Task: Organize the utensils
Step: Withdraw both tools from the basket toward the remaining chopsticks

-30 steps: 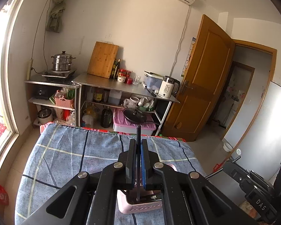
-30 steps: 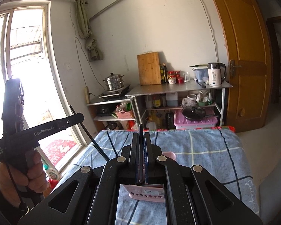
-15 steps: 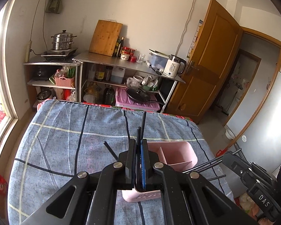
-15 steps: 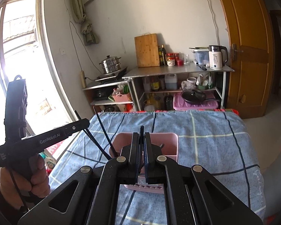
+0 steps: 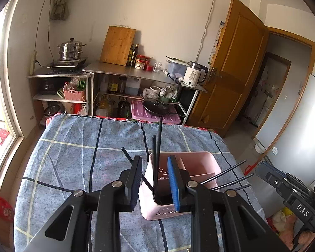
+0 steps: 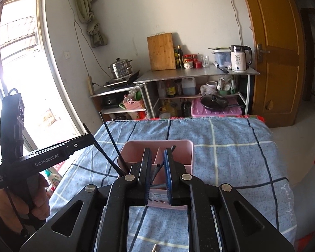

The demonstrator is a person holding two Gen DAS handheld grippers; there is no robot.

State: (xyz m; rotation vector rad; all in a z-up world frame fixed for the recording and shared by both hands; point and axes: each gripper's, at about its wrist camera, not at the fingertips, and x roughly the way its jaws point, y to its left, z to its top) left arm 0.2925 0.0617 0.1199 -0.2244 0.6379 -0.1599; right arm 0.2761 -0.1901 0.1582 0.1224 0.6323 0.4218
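A pink divided utensil holder [image 5: 191, 163] stands on the blue checked cloth [image 5: 73, 153]; it also shows in the right wrist view [image 6: 178, 147]. My left gripper [image 5: 154, 163] is open above the holder's left compartment, where black chopsticks [image 5: 157, 147] stand loose between the fingers. More chopsticks [image 5: 226, 178] stick out at the right. My right gripper [image 6: 157, 153] is open over the holder's near side, with a black chopstick [image 6: 157, 169] leaning in the compartment below. Chopsticks [image 6: 110, 140] rise at the holder's left, next to the left gripper's body [image 6: 46, 159].
Beyond the table's far edge stand metal shelves [image 5: 136, 77] with a cutting board, bottles, a kettle [image 5: 194, 76] and a steamer pot [image 5: 71, 49]. A wooden door [image 5: 231, 73] stands open at the right. A window is at the left.
Both grippers have opened and let go of their chopsticks, which now stand in the pink holder. Both have tilted down and come closer to the holder.
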